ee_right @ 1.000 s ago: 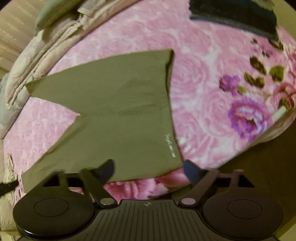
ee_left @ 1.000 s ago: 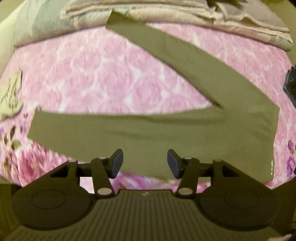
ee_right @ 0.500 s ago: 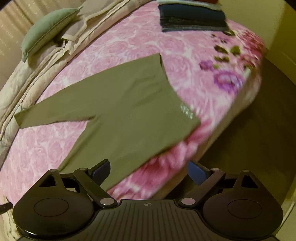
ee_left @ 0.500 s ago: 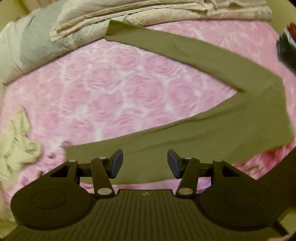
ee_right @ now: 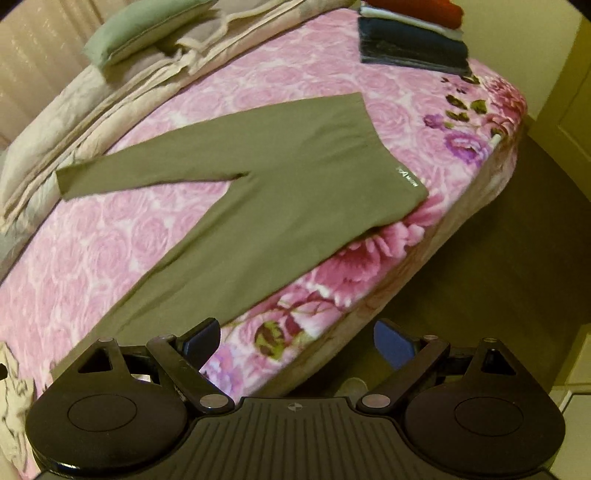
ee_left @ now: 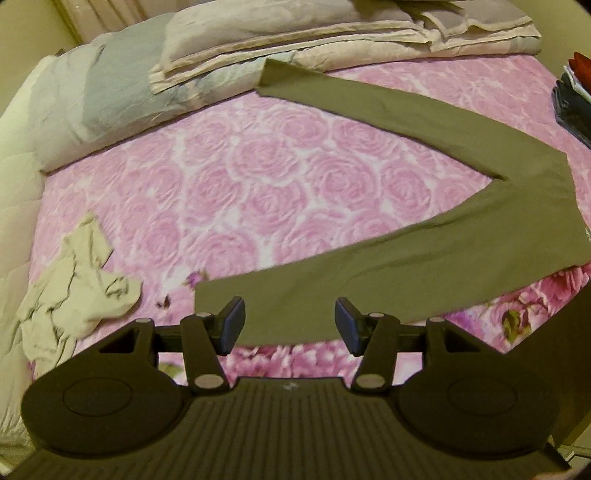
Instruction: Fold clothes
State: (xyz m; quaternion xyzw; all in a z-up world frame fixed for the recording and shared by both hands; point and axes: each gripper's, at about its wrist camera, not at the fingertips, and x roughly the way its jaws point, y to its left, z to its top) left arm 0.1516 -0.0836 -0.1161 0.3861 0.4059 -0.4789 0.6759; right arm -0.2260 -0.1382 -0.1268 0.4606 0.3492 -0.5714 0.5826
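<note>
A pair of olive green leggings (ee_left: 424, 258) lies flat on the pink rose bedspread (ee_left: 240, 166), legs spread in a V, waistband to the right. In the right wrist view the leggings (ee_right: 280, 192) reach the bed's front edge, with a small white logo by the waistband. My left gripper (ee_left: 290, 325) is open and empty, just above the near leg's cuff. My right gripper (ee_right: 297, 339) is open and empty, held off the bed's edge near that leg.
A crumpled cream garment (ee_left: 74, 291) lies at the left. Folded beige quilts (ee_left: 332, 29) and a grey-green pillow (ee_right: 147, 29) line the back. A stack of folded dark and red clothes (ee_right: 413, 40) sits at the far corner. Dark floor (ee_right: 498, 258) lies right of the bed.
Both grippers have pulled back and up from the leggings, so more of the bed shows. The leggings stay flat. Both grippers stay open.
</note>
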